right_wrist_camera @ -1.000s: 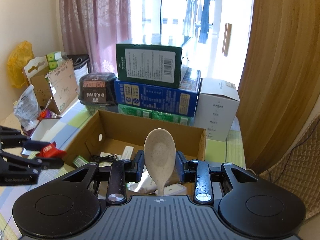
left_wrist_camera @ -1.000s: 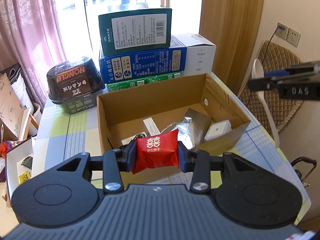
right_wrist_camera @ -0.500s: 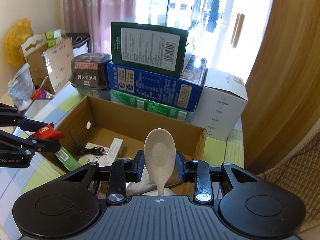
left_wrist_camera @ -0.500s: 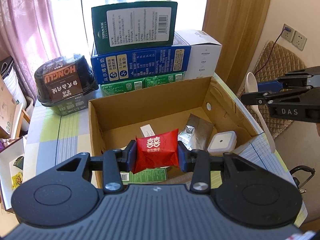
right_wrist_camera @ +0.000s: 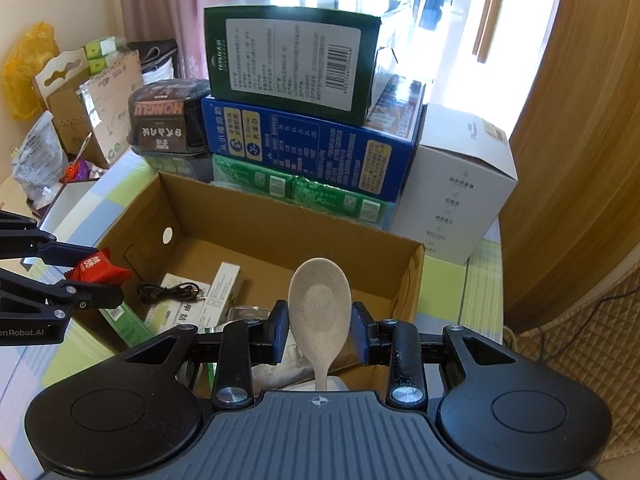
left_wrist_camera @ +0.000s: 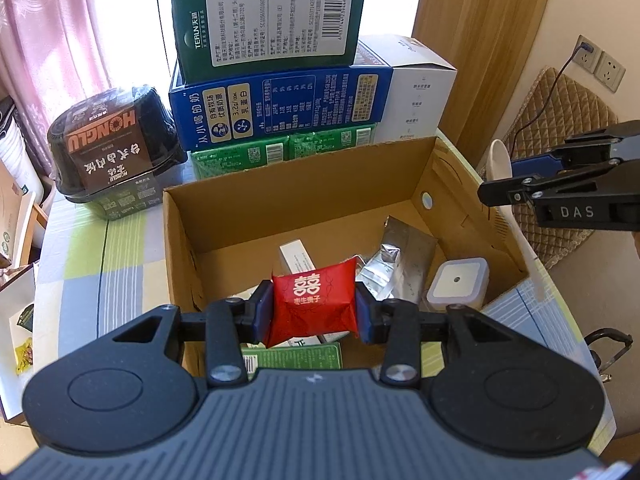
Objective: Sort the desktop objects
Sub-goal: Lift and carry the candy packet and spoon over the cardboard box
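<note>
Stacked cartons (left_wrist_camera: 280,108) stand behind the cardboard box (left_wrist_camera: 176,240).

The sweet packet (left_wrist_camera: 314,304) is red with white characters. The spoon (right_wrist_camera: 319,312) is speckled beige. The open cardboard box (left_wrist_camera: 298,208) is plain brown. Along the tabletop's far edge, a dark green carton (left_wrist_camera: 272,20) tops a blue one (left_wrist_camera: 280,108); a white box (right_wrist_camera: 460,188) stands beside them. The tablecloth (left_wrist_camera: 100,248) is checked in pale green, grey and white. The curtain (left_wrist_camera: 52,28) is pink.

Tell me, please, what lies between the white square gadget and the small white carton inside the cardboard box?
In the left wrist view, a crumpled silver foil pouch lies between the white square gadget and the small white carton.
</note>
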### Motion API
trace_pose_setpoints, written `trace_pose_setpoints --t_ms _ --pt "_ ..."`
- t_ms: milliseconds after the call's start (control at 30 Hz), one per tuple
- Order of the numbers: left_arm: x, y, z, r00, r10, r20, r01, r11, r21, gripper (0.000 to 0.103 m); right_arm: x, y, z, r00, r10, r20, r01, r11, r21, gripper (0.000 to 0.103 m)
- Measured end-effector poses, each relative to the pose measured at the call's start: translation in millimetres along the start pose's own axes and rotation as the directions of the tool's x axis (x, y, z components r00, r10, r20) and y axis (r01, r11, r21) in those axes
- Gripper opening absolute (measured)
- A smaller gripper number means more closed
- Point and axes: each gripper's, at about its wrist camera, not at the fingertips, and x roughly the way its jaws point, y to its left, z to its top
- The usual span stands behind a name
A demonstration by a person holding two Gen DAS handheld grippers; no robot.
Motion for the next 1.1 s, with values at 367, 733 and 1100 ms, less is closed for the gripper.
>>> trace_pose_setpoints --t_ms 367,733,1100 --pt "17 8 14 0.999 0.008 -0.051 -0.007 1.0 0.012 0.036 17 6 19 0.998 0.01 -0.065 -0.013 0.999 -0.043 0.03" --pt "29 15 13 0.998 -0.003 -0.071 0.002 1.0 -0.003 0.036 32 17 29 0.995 0.02 -0.097 -0.029 0.996 -0.087 0.03" --pt "41 20 15 0.997 -0.01 -0.08 0.009 1.0 -0.018 0.036 49 19 31 0.992 0.023 -0.122 -0.035 0.994 -0.101 0.03"
